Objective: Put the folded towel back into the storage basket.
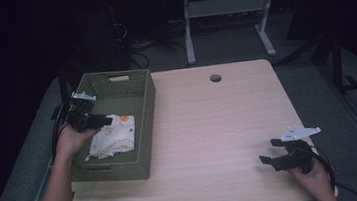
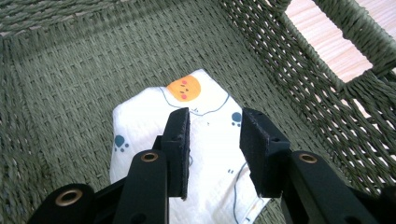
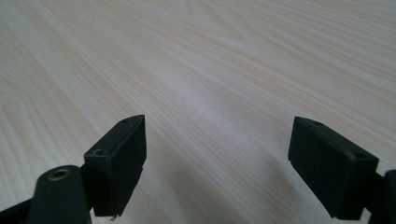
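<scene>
A green woven basket [image 1: 149, 103] stands on the left side of the wooden table [image 1: 219, 126]. On its floor lies a folded white cloth [image 1: 112, 137] printed with paw marks and an orange face. My left gripper [image 1: 108, 121] hangs inside the basket just above the cloth. In the left gripper view its jaws [image 2: 212, 119] stand partly apart, with the cloth [image 2: 140, 135] lying flat below and nothing pinched between the pads. My right gripper [image 1: 268, 151] rests low near the table's front right corner, open wide over bare wood [image 3: 217, 126].
The basket's woven walls [image 2: 280, 46] rise close around my left gripper, with a handle cut-out on one end. A round cable hole [image 1: 215, 78] sits at the table's far edge. Behind the table stand white desk legs [image 1: 188, 34] on a dark floor.
</scene>
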Motion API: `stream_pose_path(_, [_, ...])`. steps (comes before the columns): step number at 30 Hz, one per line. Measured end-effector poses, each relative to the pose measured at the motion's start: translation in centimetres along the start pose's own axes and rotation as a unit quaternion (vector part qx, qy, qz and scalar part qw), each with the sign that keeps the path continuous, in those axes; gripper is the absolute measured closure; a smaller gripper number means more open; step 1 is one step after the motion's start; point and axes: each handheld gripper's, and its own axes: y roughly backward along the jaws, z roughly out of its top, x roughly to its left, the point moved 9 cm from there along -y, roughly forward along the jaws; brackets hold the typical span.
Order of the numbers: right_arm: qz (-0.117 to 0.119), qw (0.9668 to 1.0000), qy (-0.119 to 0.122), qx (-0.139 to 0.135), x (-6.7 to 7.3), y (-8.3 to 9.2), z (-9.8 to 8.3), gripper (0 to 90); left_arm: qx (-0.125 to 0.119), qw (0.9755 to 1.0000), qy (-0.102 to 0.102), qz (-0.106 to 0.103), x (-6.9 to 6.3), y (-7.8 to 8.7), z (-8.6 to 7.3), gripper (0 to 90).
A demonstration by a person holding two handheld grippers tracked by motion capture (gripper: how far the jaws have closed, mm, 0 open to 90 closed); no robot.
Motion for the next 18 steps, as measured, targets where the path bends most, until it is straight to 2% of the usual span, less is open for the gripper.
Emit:
stream_pose_path(11, [0.000, 1.0000, 0.002, 0.000, 0.1, 0.1, 0.0, 19.0, -0.003, 1.0000, 0.007, -0.002, -0.1, 0.0, -0.1, 62.6])
stream_pose_path(18, [0.000, 1.0000, 0.000, -0.001, 0.0, 0.0, 0.1, 19.0, 0.022, 0.9997, 0.005, -0.009, 0.0, -1.0, -0.6, 63.6])
